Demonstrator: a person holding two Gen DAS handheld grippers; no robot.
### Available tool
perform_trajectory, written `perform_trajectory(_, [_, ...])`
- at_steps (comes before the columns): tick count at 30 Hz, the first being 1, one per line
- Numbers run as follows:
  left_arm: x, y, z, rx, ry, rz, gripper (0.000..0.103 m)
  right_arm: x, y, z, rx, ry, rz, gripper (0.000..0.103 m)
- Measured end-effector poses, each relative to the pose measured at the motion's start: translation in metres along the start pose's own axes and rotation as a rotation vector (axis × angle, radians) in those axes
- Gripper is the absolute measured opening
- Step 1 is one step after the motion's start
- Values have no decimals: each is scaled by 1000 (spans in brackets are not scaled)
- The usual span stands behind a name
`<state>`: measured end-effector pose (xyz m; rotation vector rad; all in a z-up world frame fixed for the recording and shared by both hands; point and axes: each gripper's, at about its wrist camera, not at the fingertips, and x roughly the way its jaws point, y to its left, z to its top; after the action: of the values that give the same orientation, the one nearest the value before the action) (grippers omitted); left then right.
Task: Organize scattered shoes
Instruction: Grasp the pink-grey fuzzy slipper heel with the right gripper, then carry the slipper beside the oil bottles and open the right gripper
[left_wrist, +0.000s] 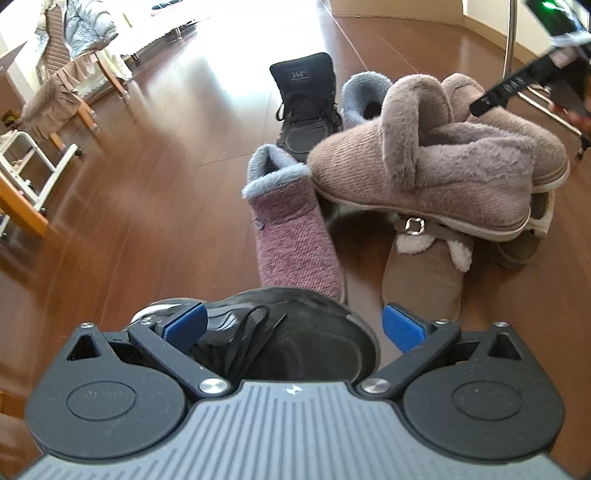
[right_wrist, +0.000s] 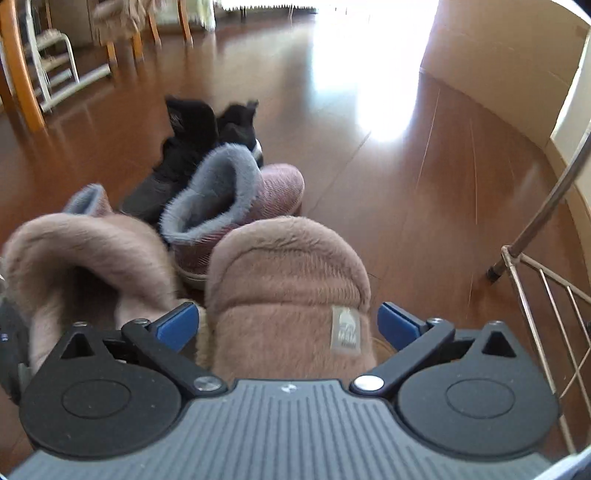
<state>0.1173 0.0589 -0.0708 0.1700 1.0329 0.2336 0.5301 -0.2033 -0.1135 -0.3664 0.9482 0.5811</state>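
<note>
In the left wrist view my left gripper (left_wrist: 294, 326) is open, and a black laced sneaker (left_wrist: 291, 332) lies between its blue pads. The left pad sits against the shoe; the right pad stands clear of it. Ahead lie a pink knit slipper (left_wrist: 295, 243), a brown buckled boot (left_wrist: 424, 273), two stacked tan fuzzy slippers (left_wrist: 424, 173) and another black sneaker (left_wrist: 306, 107). In the right wrist view my right gripper (right_wrist: 287, 326) is open around the heel of a tan fuzzy slipper (right_wrist: 291, 288). Its mate (right_wrist: 85, 258) lies to the left.
A wire rack (right_wrist: 546, 295) with a metal pole stands at the right. Wooden chair legs (right_wrist: 22, 74) and a white frame (left_wrist: 33, 166) stand to the left. A grey-lined pink slipper (right_wrist: 229, 206) and two black sneakers (right_wrist: 188, 147) lie ahead on the brown wooden floor (right_wrist: 424, 184).
</note>
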Motion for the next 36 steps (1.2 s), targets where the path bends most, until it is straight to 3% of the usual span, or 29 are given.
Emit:
perform_trajectory(8, [-7, 16, -16, -24, 31, 63, 102, 32, -5, -3, 12, 80, 2, 103])
perform_trajectory(11, [-7, 16, -20, -21, 41, 68, 102, 41, -7, -4, 20, 105, 4, 83])
perform_trajectory(13, [-8, 15, -21, -18, 44, 68, 102, 34, -10, -9, 56, 94, 2, 68])
perform_trajectory(16, [-12, 12, -21, -13, 35, 58, 102, 21, -16, -19, 116, 54, -5, 60])
perform_trajectory(22, [-23, 3, -23, 12, 8, 25, 102, -47, -28, -46, 226, -117, 5, 59])
perform_trajectory(25, [-29, 0, -24, 25, -7, 4, 102, -96, -34, -80, 339, -170, 4, 60])
perform_trajectory(30, [-40, -12, -30, 65, -26, -57, 102, -175, -7, -165, 328, -241, -133, 61])
perform_trajectory(36, [-48, -37, -38, 151, -45, -113, 102, -214, 43, -267, 432, -166, -236, 62])
